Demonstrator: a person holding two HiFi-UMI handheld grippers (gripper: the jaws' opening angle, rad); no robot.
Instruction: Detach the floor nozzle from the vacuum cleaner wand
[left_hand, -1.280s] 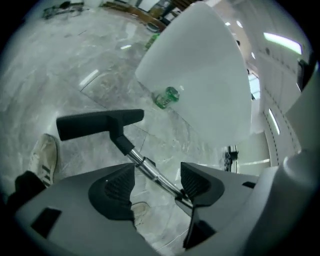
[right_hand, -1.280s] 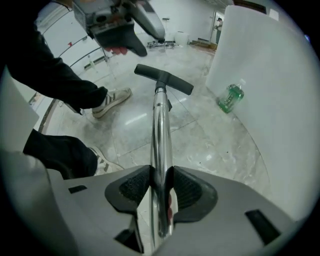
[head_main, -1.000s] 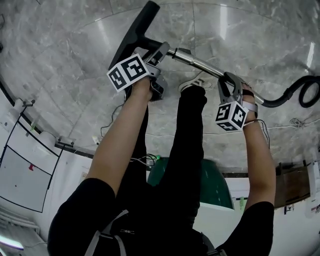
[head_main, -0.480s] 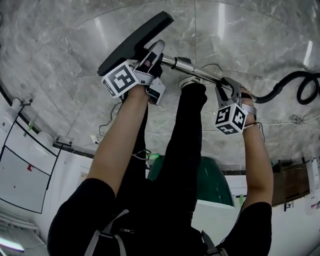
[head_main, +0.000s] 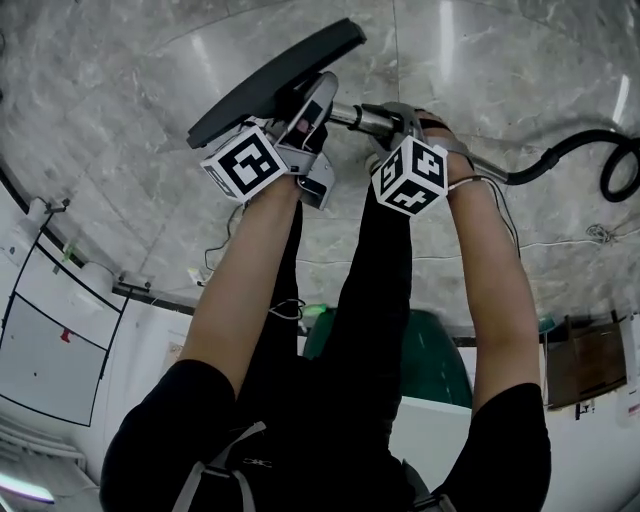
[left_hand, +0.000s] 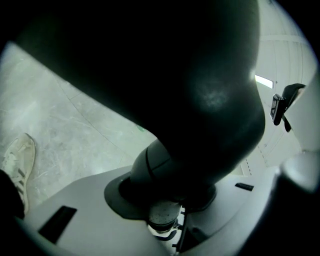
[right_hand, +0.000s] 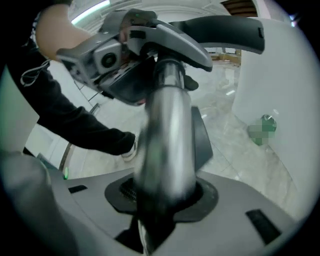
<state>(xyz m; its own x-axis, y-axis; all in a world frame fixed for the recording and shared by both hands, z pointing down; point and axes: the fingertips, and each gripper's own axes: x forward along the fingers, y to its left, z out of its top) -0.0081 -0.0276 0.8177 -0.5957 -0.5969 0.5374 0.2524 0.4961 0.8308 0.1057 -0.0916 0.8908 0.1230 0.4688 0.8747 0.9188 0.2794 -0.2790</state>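
Observation:
The black floor nozzle (head_main: 270, 85) is lifted off the marble floor and tilted, still joined to the metal wand (head_main: 355, 117). My left gripper (head_main: 305, 105) is shut on the nozzle's dark neck (left_hand: 200, 125), which fills the left gripper view. My right gripper (head_main: 398, 122) sits on the wand right beside the neck joint. In the right gripper view the shiny wand (right_hand: 167, 145) runs blurred between the jaws, with a gap on each side, and the jaws stand open. The left gripper's body (right_hand: 115, 55) shows at the wand's far end.
The black hose (head_main: 570, 160) curls away from the wand at the right. The person's black trouser legs (head_main: 370, 300) and a white shoe (left_hand: 17, 160) stand just below the wand. A green object (head_main: 430, 360) and white panels (head_main: 50, 330) lie nearer the person.
The left gripper closed on the nozzle's neck and raised it, and the nozzle swung to a flatter tilt. The right gripper slid left along the wand up to the neck joint.

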